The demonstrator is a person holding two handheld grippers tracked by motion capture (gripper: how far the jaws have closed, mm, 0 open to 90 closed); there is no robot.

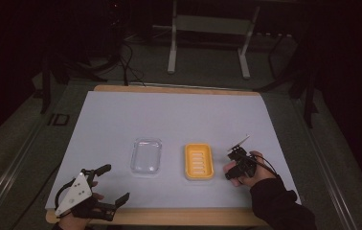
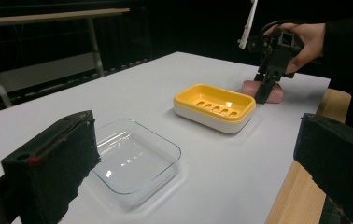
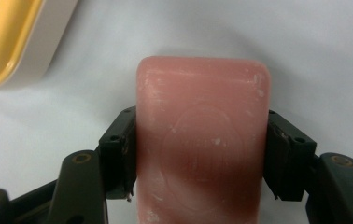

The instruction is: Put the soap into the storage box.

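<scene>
White table cover (image 1: 121,120) was lit, room behind pitch dark. Pink soap bar (image 3: 202,140) was clamped by right gripper (image 3: 200,154) beside yellow soap dish (image 1: 199,161). Left gripper (image 1: 114,184) was held wide open w/ nothing in it.

1 pink soap bar (image 3: 202,144), 1 yellow soap dish (image 1: 198,161), 1 clear lid (image 1: 146,156), 2 tongs
</scene>
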